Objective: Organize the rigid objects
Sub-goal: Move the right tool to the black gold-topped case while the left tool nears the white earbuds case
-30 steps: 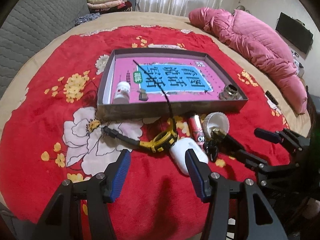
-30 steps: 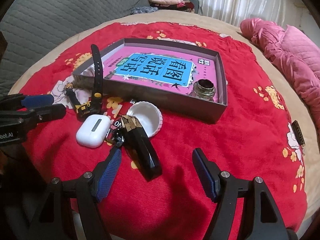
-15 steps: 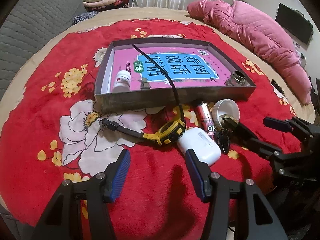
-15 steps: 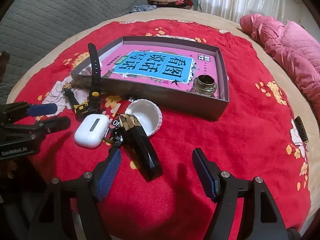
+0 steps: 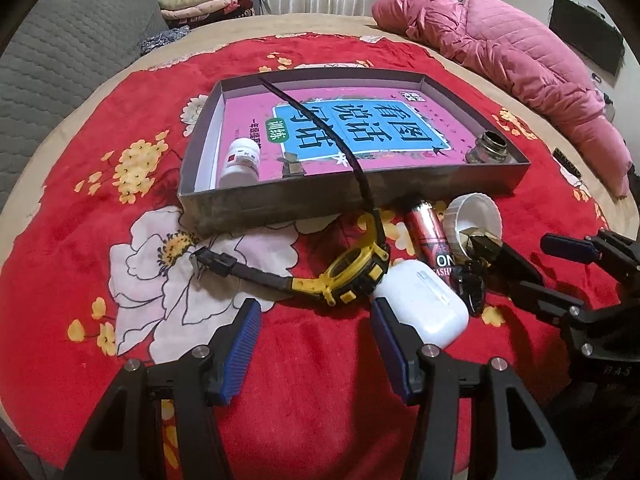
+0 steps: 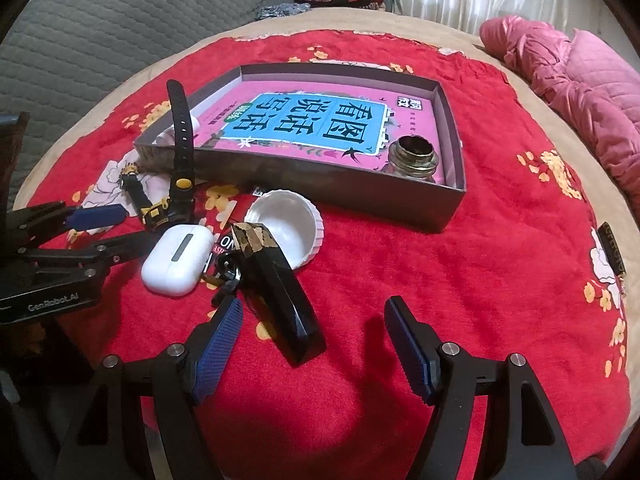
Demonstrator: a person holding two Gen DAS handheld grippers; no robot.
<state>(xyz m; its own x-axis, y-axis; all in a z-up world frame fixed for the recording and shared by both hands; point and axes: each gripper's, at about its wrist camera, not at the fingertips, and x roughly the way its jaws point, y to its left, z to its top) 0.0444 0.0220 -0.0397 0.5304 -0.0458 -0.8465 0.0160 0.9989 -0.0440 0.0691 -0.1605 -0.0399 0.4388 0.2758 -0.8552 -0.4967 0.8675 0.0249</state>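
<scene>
A grey box (image 5: 280, 204) with a pink book inside holds a white pill bottle (image 5: 240, 162), a small clip (image 5: 291, 166) and a metal jar (image 5: 486, 152). In front of it lie a yellow-and-black watch (image 5: 348, 270) with its strap over the box wall, a white earbud case (image 5: 424, 308), a red tube (image 5: 430, 236), a white lid (image 5: 476, 216) and a black lighter (image 6: 280, 292). My left gripper (image 5: 316, 340) is open just short of the watch and case. My right gripper (image 6: 316, 344) is open with the lighter's near end between its fingers.
A red flowered blanket (image 5: 120, 260) covers a round bed. A pink padded jacket (image 5: 520, 60) lies at the back right, and a grey quilted cushion (image 5: 48, 64) at the left. Folded clothes (image 5: 200, 4) sit at the far edge. A small dark tag (image 6: 612, 248) lies at the right.
My left gripper has moved forward toward the watch and earbud case. My right gripper has edged closer to the lighter. No object has moved.
</scene>
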